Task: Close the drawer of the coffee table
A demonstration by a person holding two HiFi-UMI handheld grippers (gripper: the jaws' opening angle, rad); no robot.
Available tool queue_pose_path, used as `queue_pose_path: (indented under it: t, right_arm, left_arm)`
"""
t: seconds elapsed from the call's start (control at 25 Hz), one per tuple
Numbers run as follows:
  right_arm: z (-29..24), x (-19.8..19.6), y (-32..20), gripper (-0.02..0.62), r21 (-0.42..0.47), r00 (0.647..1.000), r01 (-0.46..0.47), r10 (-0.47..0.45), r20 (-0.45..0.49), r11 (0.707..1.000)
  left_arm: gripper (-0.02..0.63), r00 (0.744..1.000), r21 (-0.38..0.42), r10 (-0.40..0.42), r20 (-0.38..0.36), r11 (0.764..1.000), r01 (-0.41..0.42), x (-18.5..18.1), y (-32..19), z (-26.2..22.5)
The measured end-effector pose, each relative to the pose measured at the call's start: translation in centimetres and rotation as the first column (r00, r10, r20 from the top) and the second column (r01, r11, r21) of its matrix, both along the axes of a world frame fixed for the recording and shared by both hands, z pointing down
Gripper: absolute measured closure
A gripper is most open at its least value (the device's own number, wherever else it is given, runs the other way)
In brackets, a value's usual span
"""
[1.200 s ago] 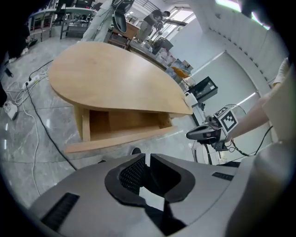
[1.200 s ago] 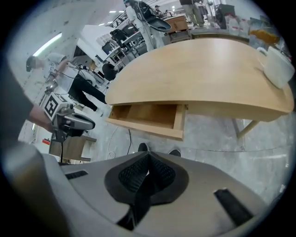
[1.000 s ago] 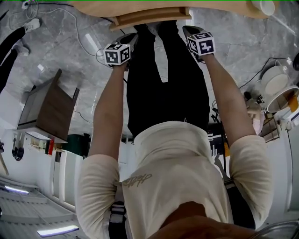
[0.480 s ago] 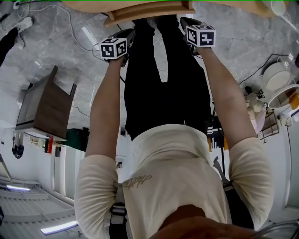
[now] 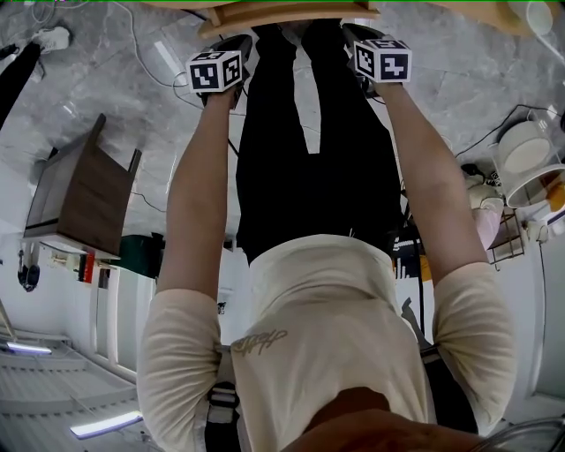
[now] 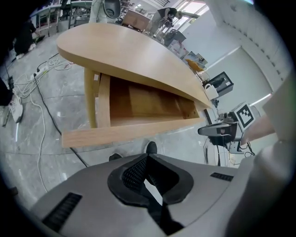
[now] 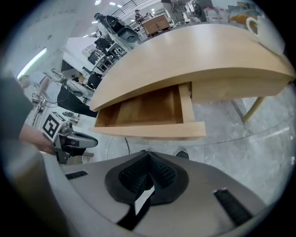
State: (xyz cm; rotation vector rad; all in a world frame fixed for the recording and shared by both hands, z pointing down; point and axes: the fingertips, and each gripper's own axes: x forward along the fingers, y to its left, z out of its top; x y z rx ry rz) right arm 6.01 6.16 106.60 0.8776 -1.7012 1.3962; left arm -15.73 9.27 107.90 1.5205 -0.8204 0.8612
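The drawer (image 6: 134,132) stands pulled out beneath the worktop (image 6: 129,51); its front panel faces bare grey floor (image 6: 180,141), open to approach from both sides. The person's legs (image 5: 309,132) stand before its middle. Cables (image 6: 39,99) trail across the floor left of the table leg (image 6: 89,99).

Head view: worktop (image 5: 424,9) and drawer (image 5: 291,12) clipped by top edge, white cup (image 5: 536,13) too. Person's feet hidden under drawer front. Left gripper view: drawer's back end hidden under worktop.
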Motion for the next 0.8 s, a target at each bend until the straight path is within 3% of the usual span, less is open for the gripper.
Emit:
queue_pose_path:
  t: [0.32, 0.6, 0.8]
  right_arm:
    - [0.5, -1.4, 0.0, 0.601, -0.003, 1.000, 0.022, -0.022, 0.007, 1.000]
    - [0.5, -0.7, -0.6, 0.601, 0.019, 1.000, -0.015, 0.015, -0.007, 1.000]
    - [0.4, -0.5, -2.1, 0.601, 0.035, 0.999, -0.052, 0.052, -0.002, 0.998]
  left_arm:
    - [0.601, 0.998, -0.016, -0.034, 0.052, 0.999, 0.035, -1.0, -1.0, 1.7]
    - [0.601, 0.994, 0.007, -0.109, 0.020, 0.994, 0.109, -0.8, -2.4, 1.3]
    - [0.601, 0.988, -0.003, -0.150, 0.040, 0.989, 0.150, -0.3, -2.7, 1.6]
